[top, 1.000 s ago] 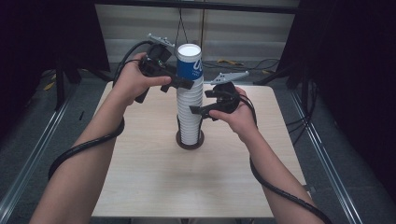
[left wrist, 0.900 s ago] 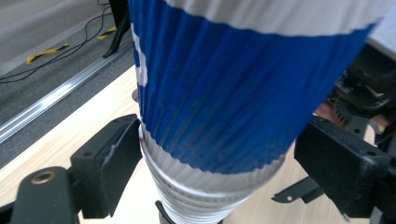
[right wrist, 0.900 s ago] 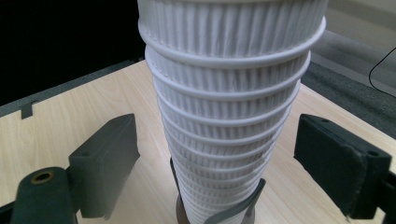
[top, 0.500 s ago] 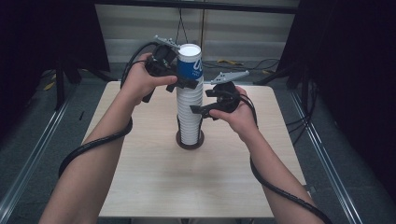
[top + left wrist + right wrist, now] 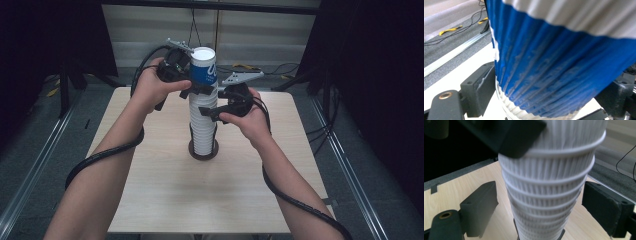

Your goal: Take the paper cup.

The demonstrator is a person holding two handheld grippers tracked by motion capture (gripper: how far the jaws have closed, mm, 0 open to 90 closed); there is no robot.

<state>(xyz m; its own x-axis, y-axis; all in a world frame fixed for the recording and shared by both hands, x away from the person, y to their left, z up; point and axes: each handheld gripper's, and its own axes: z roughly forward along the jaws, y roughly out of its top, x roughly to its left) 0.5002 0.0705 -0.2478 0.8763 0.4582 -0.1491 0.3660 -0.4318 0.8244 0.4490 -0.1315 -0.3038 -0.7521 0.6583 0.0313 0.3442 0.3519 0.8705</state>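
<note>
A tall stack of white ribbed paper cups (image 5: 202,127) stands on a dark round base (image 5: 192,151) in the middle of the table. On top sits a blue and white cup (image 5: 202,70). My left gripper (image 5: 199,90) is shut on the blue cup's lower part; in the left gripper view the blue cup (image 5: 554,70) presses against both jaws of the left gripper (image 5: 549,90). My right gripper (image 5: 210,111) is open around the white stack lower down. In the right gripper view small gaps show either side of the stack (image 5: 549,195) between the right gripper's (image 5: 544,207) jaws.
The light wooden table (image 5: 165,200) has bare surface all around the stack. Metal rails (image 5: 35,165) run along the floor on both sides. Cables (image 5: 100,157) trail from both grippers over the forearms. Loose cables lie on the floor behind the table.
The left gripper and the blue cup have risen slightly at the top of the stack. The right gripper has stayed around the stack.
</note>
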